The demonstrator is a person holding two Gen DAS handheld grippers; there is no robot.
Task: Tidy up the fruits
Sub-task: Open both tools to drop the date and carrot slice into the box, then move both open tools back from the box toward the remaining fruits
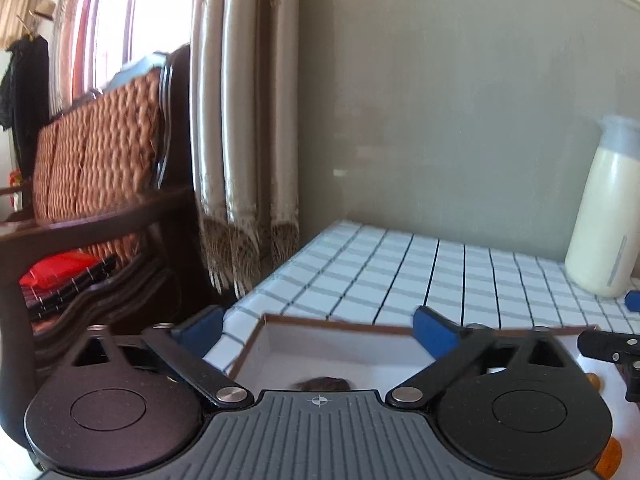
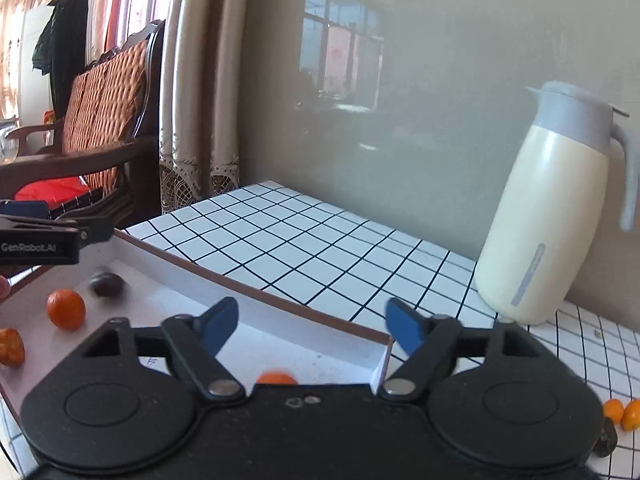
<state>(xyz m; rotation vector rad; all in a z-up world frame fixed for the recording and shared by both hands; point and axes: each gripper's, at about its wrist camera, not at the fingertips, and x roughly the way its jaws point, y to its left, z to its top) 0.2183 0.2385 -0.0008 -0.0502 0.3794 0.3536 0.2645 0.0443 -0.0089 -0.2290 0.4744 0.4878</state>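
Note:
A shallow white box (image 2: pixel 260 292) with a brown rim lies on the tiled table. It holds a round orange (image 2: pixel 66 308), a dark brown fruit (image 2: pixel 106 284), an orange piece (image 2: pixel 10 346) at the left edge, and a small orange fruit (image 2: pixel 276 378). My right gripper (image 2: pixel 312 326) hangs open over the box's right end, just above that small fruit, and grips nothing. My left gripper (image 1: pixel 318 330) is open wide over the box (image 1: pixel 332 324). A dark fruit (image 1: pixel 324 384) peeks out below it, free of the blue fingers (image 1: pixel 436 332).
A cream jug (image 2: pixel 548 220) with a grey lid stands at the back right near the wall. Two small oranges (image 2: pixel 614 410) and a dark fruit (image 2: pixel 606 440) lie on the table right of the box. A wooden chair (image 1: pixel 100 152) and curtains stand beyond the table's left edge.

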